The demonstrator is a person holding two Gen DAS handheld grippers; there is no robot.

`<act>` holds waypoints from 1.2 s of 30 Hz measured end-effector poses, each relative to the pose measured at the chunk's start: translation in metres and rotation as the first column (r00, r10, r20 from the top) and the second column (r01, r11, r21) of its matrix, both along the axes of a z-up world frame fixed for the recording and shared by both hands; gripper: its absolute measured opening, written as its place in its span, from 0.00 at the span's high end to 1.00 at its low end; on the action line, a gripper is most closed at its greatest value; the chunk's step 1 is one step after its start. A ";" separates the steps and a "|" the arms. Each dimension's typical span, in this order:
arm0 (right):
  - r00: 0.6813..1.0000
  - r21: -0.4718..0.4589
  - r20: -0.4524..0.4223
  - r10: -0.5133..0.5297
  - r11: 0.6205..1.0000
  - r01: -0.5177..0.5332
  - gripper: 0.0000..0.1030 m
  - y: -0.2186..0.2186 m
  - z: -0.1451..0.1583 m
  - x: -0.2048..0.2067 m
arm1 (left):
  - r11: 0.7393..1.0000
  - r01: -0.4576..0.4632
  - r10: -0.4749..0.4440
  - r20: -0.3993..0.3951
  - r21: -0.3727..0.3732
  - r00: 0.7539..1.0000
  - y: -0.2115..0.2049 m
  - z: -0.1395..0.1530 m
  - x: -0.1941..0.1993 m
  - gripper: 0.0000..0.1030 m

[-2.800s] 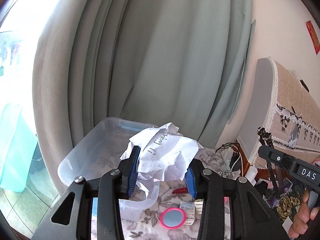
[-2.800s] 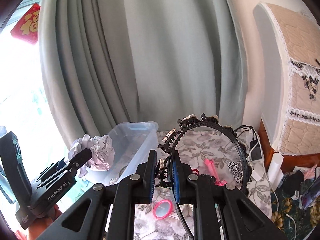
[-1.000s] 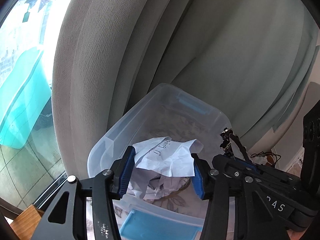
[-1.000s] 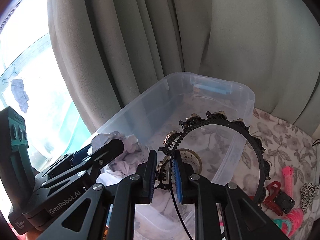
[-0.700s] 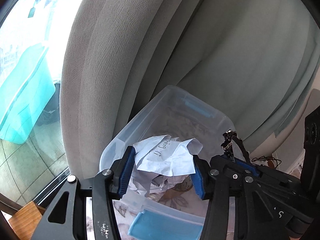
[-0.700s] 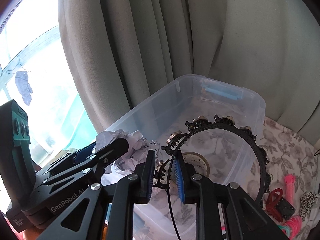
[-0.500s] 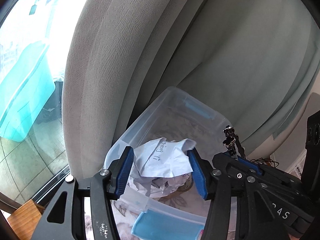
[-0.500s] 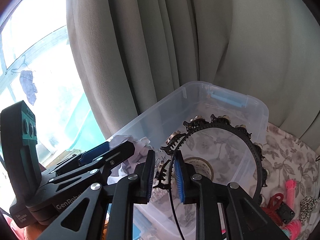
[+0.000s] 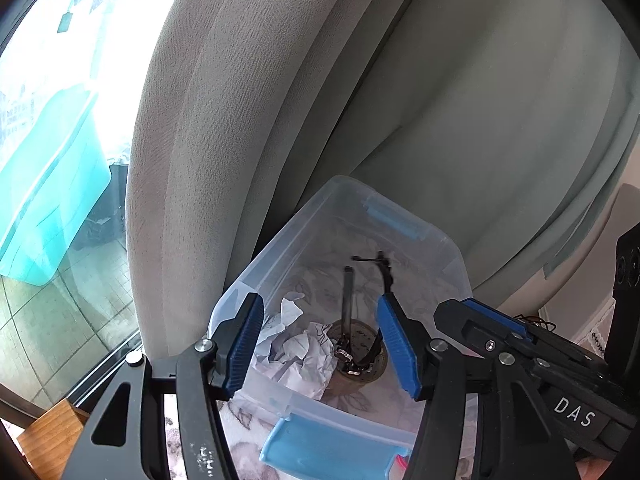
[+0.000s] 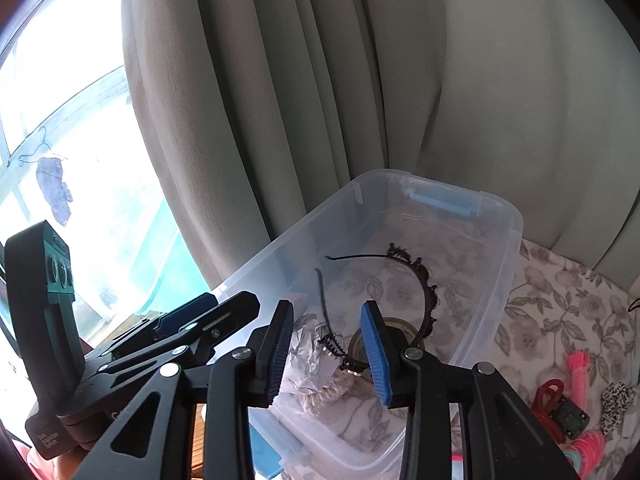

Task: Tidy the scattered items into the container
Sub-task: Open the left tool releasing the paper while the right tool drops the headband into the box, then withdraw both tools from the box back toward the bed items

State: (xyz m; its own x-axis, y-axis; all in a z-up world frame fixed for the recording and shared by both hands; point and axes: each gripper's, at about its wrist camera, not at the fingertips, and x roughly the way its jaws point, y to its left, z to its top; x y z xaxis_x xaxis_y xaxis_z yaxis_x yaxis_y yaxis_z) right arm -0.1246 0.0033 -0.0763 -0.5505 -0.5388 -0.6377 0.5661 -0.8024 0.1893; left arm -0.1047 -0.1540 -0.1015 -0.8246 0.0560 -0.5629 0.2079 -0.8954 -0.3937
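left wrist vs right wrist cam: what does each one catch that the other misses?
Left wrist only: a teal tub outside the window.
Right wrist only: pink hair ties, red clip and leopard scrunchie on the floral cloth.
Both: clear container holding crumpled paper, tape roll and black headband.

- A grey-green curtain [image 9: 360, 92] is hung in heavy folds behind the tabletop [image 10: 560, 304], which is covered by a floral cloth.
- Bright daylight is admitted through a window [image 10: 60, 120] at left.
- A turquoise bin [image 9: 44, 184] and a tiled floor [image 9: 80, 304] are seen beyond the glass.
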 end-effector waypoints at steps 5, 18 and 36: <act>1.000 -0.014 -0.016 -0.018 1.000 0.017 0.61 0.012 0.019 0.019 | 1.000 0.010 -0.010 -0.012 -0.018 1.000 0.009 0.005 0.001 0.41; 0.994 -0.086 -0.044 -0.100 0.992 0.096 0.60 0.060 0.039 0.069 | 0.992 0.083 -0.089 -0.052 -0.097 0.995 0.068 0.041 0.050 0.41; 0.941 -0.215 -0.058 -0.334 0.925 0.315 0.60 0.174 0.049 0.119 | 0.940 0.274 -0.286 -0.031 -0.203 0.958 0.156 0.079 0.094 0.35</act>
State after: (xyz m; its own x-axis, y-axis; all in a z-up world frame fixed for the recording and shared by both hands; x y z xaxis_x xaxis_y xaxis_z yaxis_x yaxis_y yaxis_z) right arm -0.0054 0.1778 -0.0272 -0.7673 -0.4315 -0.4743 0.3037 -0.8960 0.3240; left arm -0.0111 0.0021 -0.0222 -0.8234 0.1840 -0.5367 -0.0808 -0.9743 -0.2102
